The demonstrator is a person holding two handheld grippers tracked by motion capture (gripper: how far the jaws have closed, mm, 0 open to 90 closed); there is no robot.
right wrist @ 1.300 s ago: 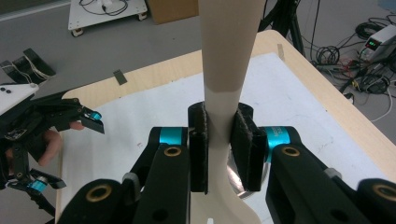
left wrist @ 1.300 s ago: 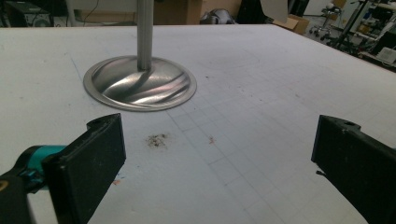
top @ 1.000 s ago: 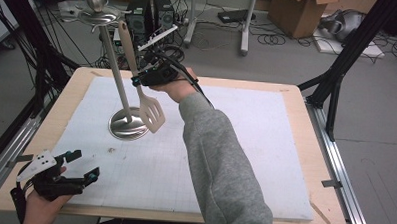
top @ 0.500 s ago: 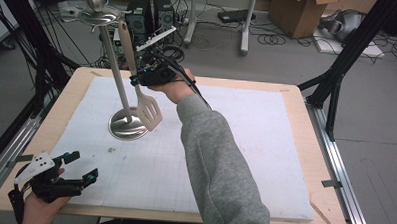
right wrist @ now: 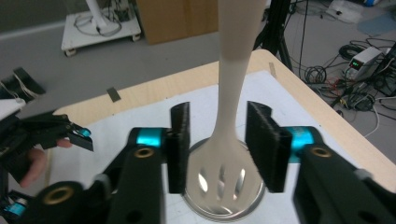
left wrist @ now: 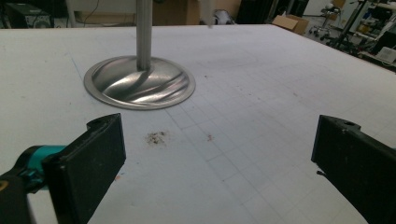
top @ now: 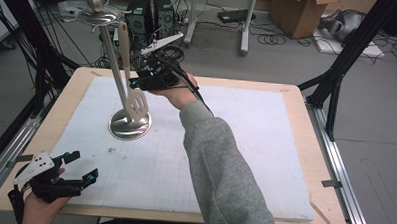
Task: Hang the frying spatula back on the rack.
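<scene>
— Where hangs the slotted spatula (top: 130,84)?
— From the top disc of the metal stand (top: 130,124), blade low over the round base, near the far left part of the white mat (top: 265,144).
— Gripped by the right gripper (top: 137,83)?
— Not clenched: jaws parted on both sides of the neck, a gap visible on each side in the right gripper view.
— And the left gripper (top: 79,168)?
— Released, jaws wide apart, at the near left corner of the table (top: 306,111), well apart from the stand.

Right tongs (top: 137,83) reach far forward on an outstretched, grey-sleeved arm, jaws slightly parted; left tongs (top: 82,168) sit low, near the body, jaws spread wide.
</scene>
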